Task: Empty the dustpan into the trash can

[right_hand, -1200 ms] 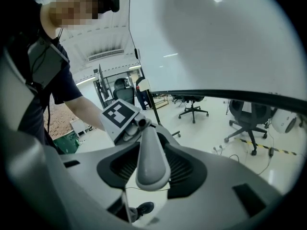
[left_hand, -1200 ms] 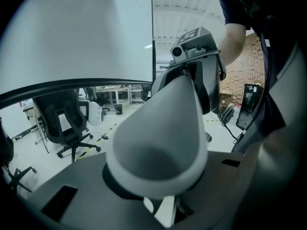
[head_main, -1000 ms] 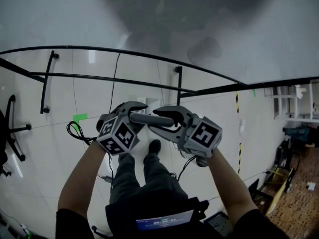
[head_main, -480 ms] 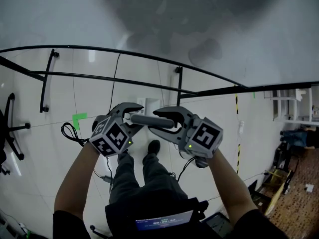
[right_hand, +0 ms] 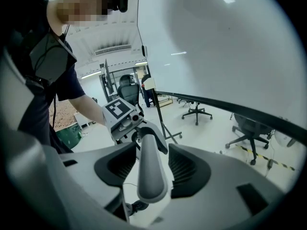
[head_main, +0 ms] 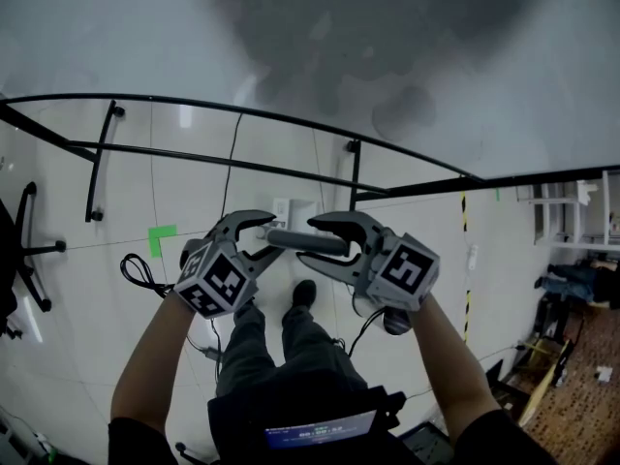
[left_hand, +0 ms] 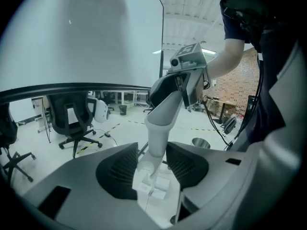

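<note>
A short grey handle point(head_main: 291, 239) lies level between my two grippers, which face each other above the person's feet. No dustpan blade shows in any view. My left gripper point(head_main: 269, 238) has just been opening; its jaws stand round the handle's narrow end point(left_hand: 160, 123) without pressing on it. My right gripper point(head_main: 310, 242) has also just been opening. The thick end of the handle point(right_hand: 149, 162) sits between its pads with a slit of floor showing on the left side. The left gripper view shows the right gripper point(left_hand: 184, 80) at the handle's far end.
A black metal frame point(head_main: 242, 114) arcs across the white floor ahead, with a cable point(head_main: 140, 269) and green tape point(head_main: 161, 235) at the left. A round metal bin point(left_hand: 200, 143) stands on the floor. Office chairs point(left_hand: 72, 121) stand further off.
The left gripper has drawn a little to the left along the handle and its jaws have spread. The right gripper's jaws have spread too. The handle stays level between them.
</note>
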A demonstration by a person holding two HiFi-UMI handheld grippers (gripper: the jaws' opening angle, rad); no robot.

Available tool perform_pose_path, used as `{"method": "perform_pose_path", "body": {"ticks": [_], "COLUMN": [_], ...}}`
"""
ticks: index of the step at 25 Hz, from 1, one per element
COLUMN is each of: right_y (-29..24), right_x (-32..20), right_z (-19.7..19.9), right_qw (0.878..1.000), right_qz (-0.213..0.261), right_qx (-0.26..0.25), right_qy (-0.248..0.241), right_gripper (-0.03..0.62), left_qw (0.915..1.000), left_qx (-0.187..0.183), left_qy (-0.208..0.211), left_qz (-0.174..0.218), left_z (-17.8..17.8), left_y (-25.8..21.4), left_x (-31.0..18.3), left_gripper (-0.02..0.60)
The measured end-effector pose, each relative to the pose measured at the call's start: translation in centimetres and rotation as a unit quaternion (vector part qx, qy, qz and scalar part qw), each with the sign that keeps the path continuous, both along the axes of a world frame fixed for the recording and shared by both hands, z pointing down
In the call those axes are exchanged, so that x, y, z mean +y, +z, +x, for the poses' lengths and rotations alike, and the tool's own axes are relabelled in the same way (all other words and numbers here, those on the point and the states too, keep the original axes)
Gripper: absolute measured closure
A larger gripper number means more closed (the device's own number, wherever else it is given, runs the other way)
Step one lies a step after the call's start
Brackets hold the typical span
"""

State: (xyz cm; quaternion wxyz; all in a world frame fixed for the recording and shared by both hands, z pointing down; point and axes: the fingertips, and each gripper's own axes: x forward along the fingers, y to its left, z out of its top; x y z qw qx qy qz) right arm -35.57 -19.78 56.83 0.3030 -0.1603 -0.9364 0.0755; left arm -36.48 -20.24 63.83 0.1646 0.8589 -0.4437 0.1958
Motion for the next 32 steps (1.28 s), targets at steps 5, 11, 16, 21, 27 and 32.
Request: {"method": "perform_pose_path", "body": {"ticks": [5, 11, 16, 21, 27, 32], "right_y": [0.2, 0.3, -0.4, -2.6, -7.1, -10.6], "right_x": [0.1, -0.2, -1.1, -1.9, -3.8, -4.8], "right_z": [0.2, 1.2, 2.3, 4.5, 7.2, 9.4], "right_qw": [1.0, 1.0, 0.998, 0.996, 0.991, 0.984], "right_qz": [-0.006, 0.015, 0.057, 0.072, 0.078, 0.093], "right_qx": [0.01, 0.019, 0.028, 0.024, -0.013, -0.044], "right_qy": [0.002, 0.011, 0.02, 0.047, 0.111, 0.146], "right_gripper": [0.35, 0.35, 0.35, 0.35, 0.35, 0.35], "left_qw": [0.9997, 0.9987, 0.9976, 0.9956, 0.9909, 0.9923], "left_qx": [-0.013, -0.016, -0.021, -0.011, 0.021, 0.016], "left_qy": [-0.021, -0.048, -0.066, -0.09, -0.107, -0.066], "left_qz": [-0.005, -0.005, 0.007, 0.025, 0.079, 0.104], "left_z": [-1.6, -2.5, -3.4, -4.1, -4.1, -0.6], "left_y": [-0.3, -1.6, -4.1, -7.7, -14.1, -17.7], "left_x": [1.5, 3.8, 4.7, 4.9, 3.3, 1.1], "left_gripper": [0.38, 0.38, 0.38, 0.38, 0.38, 0.38]}}
